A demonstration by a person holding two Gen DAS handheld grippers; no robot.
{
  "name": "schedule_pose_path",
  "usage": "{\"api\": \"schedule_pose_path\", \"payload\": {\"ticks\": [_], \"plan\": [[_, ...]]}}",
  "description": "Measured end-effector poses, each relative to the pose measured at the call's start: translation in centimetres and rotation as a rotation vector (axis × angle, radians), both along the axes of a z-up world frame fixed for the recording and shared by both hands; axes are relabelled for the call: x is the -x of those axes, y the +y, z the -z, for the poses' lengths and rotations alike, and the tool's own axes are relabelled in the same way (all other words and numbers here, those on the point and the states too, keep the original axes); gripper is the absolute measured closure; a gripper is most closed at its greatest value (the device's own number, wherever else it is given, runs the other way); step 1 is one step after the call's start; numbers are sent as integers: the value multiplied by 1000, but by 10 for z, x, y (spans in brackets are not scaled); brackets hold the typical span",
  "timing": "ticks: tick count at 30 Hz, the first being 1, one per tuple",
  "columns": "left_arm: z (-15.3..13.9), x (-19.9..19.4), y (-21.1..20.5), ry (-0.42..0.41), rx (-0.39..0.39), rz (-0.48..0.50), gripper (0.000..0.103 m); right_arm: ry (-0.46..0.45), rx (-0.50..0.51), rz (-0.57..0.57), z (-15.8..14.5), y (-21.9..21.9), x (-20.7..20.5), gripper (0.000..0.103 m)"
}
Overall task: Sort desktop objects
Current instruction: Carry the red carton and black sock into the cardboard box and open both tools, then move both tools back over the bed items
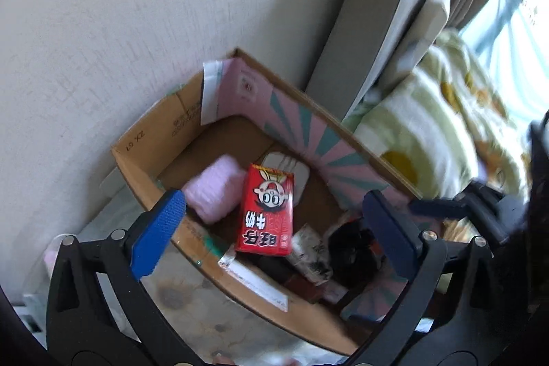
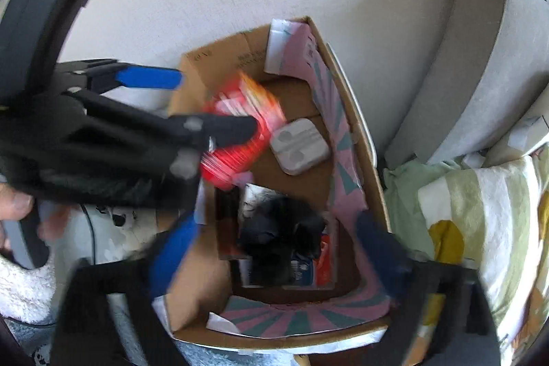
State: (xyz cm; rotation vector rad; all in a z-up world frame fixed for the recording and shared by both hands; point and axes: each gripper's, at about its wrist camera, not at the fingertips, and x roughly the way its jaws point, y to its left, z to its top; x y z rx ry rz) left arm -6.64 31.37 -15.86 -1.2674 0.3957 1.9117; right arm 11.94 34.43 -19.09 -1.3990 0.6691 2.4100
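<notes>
Box (image 1: 137, 160): red carton (image 1: 267, 211), pink roll (image 1: 216, 191), grey case (image 2: 300, 146), black item (image 2: 281, 235); left gripper (image 1: 274, 222) fingers spread, empty; right gripper (image 2: 274, 259) fingers spread, empty.

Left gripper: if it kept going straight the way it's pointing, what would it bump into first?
Probably the red milk carton, in the cardboard box. It sits between the open left gripper fingers, with the pink bundle beside it. Depth is hard to judge here.

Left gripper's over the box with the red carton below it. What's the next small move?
Probably lift the left gripper straight up and away. It is open and empty, and the red carton appears to be already inside the box beside the pink bundle.
</notes>
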Motion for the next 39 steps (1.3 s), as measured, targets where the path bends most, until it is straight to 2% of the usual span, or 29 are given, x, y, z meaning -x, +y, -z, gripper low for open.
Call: {"api": "schedule_pose_path", "payload": {"ticks": [2, 5, 13, 21, 27, 30, 35, 39], "plan": [[-5, 2, -3, -7, -16, -13, 0, 16, 3, -12, -3, -2, -1, 1], [-10, 4, -8, 19, -8, -30, 0, 7, -41, -11, -8, -6, -1, 1], [-19, 5, -24, 45, 4, -30, 0, -9, -75, -17, -15, -11, 4, 1], [-23, 11, -67, 45, -7, -81, 0, -5, -108, -95, -20, -30, 24, 1], [-30, 28, -126, 65, 0, -194, 0, -2, -134, -176, -23, -51, 49, 1], [-29, 39, -165, 75, 36, -267, 0, -4, -135, -219, -23, -62, 63, 0], [-20, 52, -229, 52, 64, -395, 0, -1, -145, -310, -22, -88, 86, 0], [-11, 57, -281, 19, 69, -486, 0, 8, -104, -358, -20, -105, 106, 0]]}}
